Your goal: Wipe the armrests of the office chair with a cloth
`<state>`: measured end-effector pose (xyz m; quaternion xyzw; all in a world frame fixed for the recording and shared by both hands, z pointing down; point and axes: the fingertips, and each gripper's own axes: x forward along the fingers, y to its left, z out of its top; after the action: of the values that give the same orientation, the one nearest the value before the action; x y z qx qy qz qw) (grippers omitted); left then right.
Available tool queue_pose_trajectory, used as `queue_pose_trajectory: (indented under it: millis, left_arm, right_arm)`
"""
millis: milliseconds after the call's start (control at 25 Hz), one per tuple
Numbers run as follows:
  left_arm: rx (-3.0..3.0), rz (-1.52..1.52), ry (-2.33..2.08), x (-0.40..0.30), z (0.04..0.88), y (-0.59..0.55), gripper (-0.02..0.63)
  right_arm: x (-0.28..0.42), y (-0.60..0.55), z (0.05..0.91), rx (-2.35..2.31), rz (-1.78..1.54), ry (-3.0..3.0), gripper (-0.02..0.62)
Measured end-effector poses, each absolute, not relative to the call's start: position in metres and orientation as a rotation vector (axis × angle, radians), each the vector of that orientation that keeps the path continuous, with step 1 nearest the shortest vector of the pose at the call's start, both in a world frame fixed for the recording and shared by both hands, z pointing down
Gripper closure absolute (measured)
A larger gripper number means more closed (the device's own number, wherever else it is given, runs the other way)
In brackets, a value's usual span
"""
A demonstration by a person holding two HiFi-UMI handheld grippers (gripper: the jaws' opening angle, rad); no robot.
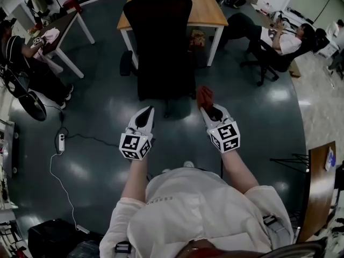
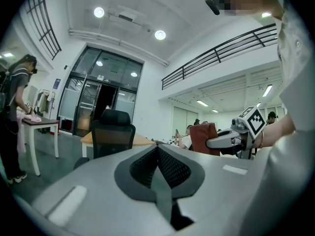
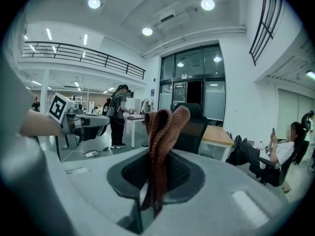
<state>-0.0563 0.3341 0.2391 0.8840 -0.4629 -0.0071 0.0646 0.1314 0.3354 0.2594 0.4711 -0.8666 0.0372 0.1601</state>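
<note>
Right now the right claw [image 3: 156, 183] is clamped on the cloth [image 3: 161, 129], a reddish-brown fold that stands up out of the jaws and flops over at its top. The left claw [image 2: 158, 157] has its jaws together with nothing between them. Both hang side by side in open air, well apart from the office chair [image 1: 164, 42], which stands ahead with its backrest [image 1: 161, 20] turned toward the person and its front tucked at the wooden desk [image 1: 207, 7].

Only one armrest [image 1: 126, 63] shows, jutting out at the chair's left; the other cannot be made out past the backrest. So no wiping has begun.

The pinch looks narrow, low on the fold. Pressed and dragged along an armrest, the cloth could likely pull free or bunch up, leaving bare claw rubbing the pad. A chair of this kind will probably swivel or roll under a sideways push, so the stroke may skid off unless the empty claw steadies it. Reaching round the backrest from behind risks knocking it.
</note>
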Motion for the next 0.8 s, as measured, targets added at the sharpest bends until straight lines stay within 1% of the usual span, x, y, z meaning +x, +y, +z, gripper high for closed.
queue_pose_trajectory:
  millis: [400, 800]
  left_arm:
    - [2.703, 0.002, -1.321, -0.113, 0.239, 0.389, 0.589]
    - [2.714, -0.020, -1.275, -0.130, 0.237, 0.411, 0.589]
  right_arm:
    - [0.069, 0.399, 0.263, 1.468, 0.128, -2.451, 0.554]
    - [0.052, 0.420, 0.258, 1.548, 0.135, -2.436, 0.554]
